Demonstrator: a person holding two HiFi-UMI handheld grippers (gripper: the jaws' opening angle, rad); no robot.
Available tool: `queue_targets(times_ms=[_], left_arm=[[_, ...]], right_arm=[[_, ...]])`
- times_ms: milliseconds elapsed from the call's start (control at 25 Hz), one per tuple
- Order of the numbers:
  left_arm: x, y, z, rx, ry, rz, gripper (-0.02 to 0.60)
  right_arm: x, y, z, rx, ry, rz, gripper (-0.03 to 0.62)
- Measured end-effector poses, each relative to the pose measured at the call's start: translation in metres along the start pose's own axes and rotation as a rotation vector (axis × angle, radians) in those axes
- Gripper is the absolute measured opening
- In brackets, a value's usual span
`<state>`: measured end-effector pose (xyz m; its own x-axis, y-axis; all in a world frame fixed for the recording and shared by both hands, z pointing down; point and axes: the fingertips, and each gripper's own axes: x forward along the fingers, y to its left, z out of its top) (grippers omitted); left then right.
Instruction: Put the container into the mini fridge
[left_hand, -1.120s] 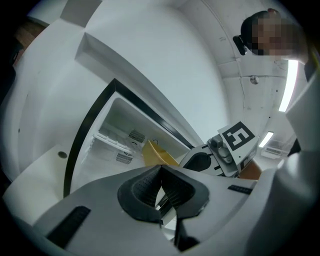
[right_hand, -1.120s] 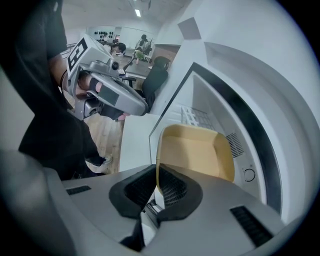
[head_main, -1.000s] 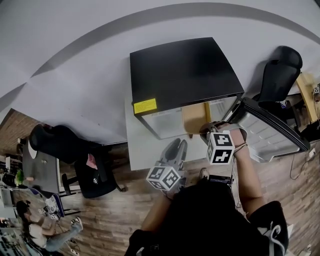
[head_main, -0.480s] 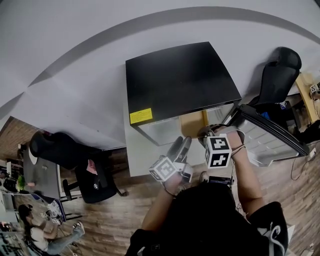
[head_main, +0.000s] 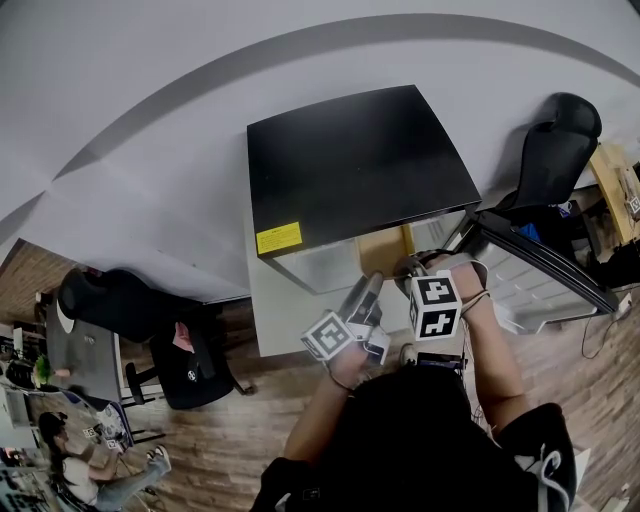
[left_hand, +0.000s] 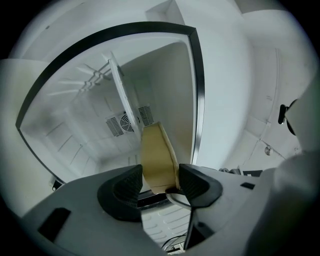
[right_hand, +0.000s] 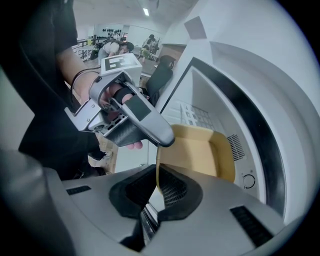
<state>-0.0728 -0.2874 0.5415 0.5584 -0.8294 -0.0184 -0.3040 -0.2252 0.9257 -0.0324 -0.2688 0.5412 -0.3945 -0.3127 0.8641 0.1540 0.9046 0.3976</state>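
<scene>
Container (right_hand: 197, 150) sits in the mini fridge's (head_main: 350, 160) open mouth, right hand-held gripper (right_hand: 156, 176) pinched tight on its wall, left hand-held gripper (left_hand: 160, 176) closing its jaws around the near end; best slide it level, deeper inside, before release.

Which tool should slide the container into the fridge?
Right. The right tool is shut on the container wall at the fridge mouth; the left tool has jaws closing around it, no grip yet.

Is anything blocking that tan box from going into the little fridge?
Nothing visible does. The mini fridge has its door swung open, and the tan container, pinched by the right gripper, is already at the opening, bare white interior behind it.
</scene>
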Motion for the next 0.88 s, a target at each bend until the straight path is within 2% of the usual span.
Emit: queue_targets(times_ms=[160, 320, 400, 480, 560, 640, 760, 800, 880], left_arm=[[0.004, -0.008, 0.000, -0.047, -0.023, -0.057, 0.242], [0.002, -0.013, -0.003, -0.167, -0.054, -0.042, 0.235], [0.003, -0.017, 0.000, -0.198, -0.081, -0.066, 0.235], [0.003, -0.018, 0.007, -0.174, -0.100, -0.077, 0.235], [0.003, -0.020, 0.011, -0.186, -0.117, -0.078, 0.235], [0.002, -0.018, 0.015, -0.168, -0.127, -0.063, 0.235], [0.006, -0.023, 0.017, -0.215, -0.147, -0.080, 0.235], [0.007, -0.025, 0.018, -0.234, -0.153, -0.087, 0.235], [0.009, -0.025, 0.018, -0.232, -0.158, -0.084, 0.235]], right_arm=[[-0.001, 0.000, 0.001, 0.000, -0.002, -0.001, 0.029], [-0.003, 0.000, 0.002, 0.010, -0.020, -0.008, 0.032], [-0.005, -0.003, 0.004, 0.008, -0.032, -0.039, 0.040], [-0.009, -0.008, 0.004, 0.003, -0.032, -0.090, 0.081], [-0.016, -0.015, 0.002, 0.023, -0.047, -0.156, 0.170], [-0.031, -0.023, 0.002, 0.096, -0.120, -0.261, 0.183], [-0.059, -0.027, 0.001, 0.317, -0.317, -0.423, 0.181], [-0.066, -0.024, 0.000, 0.413, -0.389, -0.459, 0.168], [-0.069, -0.013, -0.003, 0.616, -0.523, -0.493, 0.095]])
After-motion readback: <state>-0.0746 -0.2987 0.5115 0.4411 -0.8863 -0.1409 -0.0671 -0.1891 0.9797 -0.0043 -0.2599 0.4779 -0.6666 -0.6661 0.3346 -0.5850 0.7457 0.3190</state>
